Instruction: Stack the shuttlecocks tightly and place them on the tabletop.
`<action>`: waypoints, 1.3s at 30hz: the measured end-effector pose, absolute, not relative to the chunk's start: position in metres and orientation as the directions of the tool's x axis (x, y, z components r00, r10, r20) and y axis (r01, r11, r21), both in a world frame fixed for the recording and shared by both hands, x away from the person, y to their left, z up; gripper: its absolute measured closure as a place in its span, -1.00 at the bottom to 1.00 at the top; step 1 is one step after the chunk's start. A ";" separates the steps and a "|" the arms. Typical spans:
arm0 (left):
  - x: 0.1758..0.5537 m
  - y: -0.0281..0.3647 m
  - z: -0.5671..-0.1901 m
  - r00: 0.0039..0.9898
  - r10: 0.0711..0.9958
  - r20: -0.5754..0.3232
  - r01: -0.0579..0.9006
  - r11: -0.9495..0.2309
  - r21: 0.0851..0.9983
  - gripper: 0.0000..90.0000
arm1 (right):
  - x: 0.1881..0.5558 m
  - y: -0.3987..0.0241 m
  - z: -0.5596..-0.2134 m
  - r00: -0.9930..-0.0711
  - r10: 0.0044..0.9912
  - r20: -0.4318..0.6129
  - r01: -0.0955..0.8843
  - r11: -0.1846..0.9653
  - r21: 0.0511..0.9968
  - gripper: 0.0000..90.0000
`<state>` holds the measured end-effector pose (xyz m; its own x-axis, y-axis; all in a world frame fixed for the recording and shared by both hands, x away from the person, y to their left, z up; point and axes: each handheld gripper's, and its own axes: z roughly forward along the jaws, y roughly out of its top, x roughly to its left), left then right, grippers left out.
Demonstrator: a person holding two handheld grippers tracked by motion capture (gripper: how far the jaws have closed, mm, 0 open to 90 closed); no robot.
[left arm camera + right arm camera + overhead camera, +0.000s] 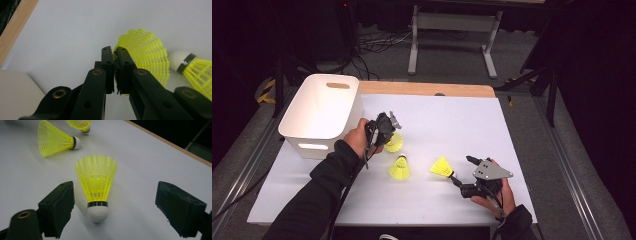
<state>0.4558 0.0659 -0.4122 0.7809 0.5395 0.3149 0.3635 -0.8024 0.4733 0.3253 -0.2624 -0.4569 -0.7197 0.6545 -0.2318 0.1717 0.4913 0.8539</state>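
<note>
Three yellow plastic shuttlecocks with white corks are on the white table sheet. My left gripper [391, 136] is shut on the skirt rim of the first shuttlecock [394, 144], next to the white bin; in the left gripper view the jaws [115, 53] pinch the yellow mesh [147, 55]. A second shuttlecock [400, 169] lies just in front of it, also in the left gripper view [197, 68]. The third shuttlecock [442, 166] lies with its cork toward my right gripper [461, 169]. In the right gripper view it [96, 180] rests between the open jaws [117, 205], touching neither pad.
A white plastic bin [322, 112] with handle slots stands at the table's back left corner. A wooden table edge [427, 89] runs along the back of the sheet. A metal stand and cables sit on the floor beyond.
</note>
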 end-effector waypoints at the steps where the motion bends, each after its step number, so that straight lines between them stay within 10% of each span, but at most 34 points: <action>1: 0.457 0.065 -0.412 0.781 0.540 0.314 0.361 -0.801 0.478 0.91 | 0.325 -0.262 -0.457 -0.721 0.653 -0.234 0.171 0.494 0.853 -0.64; 39: 0.481 0.052 -0.429 0.762 0.472 0.445 0.309 -0.867 0.391 0.95 | 0.326 -0.259 -0.460 -0.740 0.630 -0.234 0.179 0.520 0.835 -0.64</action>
<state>0.4814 0.0518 -0.4285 0.7615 0.4717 0.4445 0.3091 -0.8671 0.3905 0.3260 -0.2588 -0.4599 -0.7403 0.6302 -0.2341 0.1790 0.5205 0.8349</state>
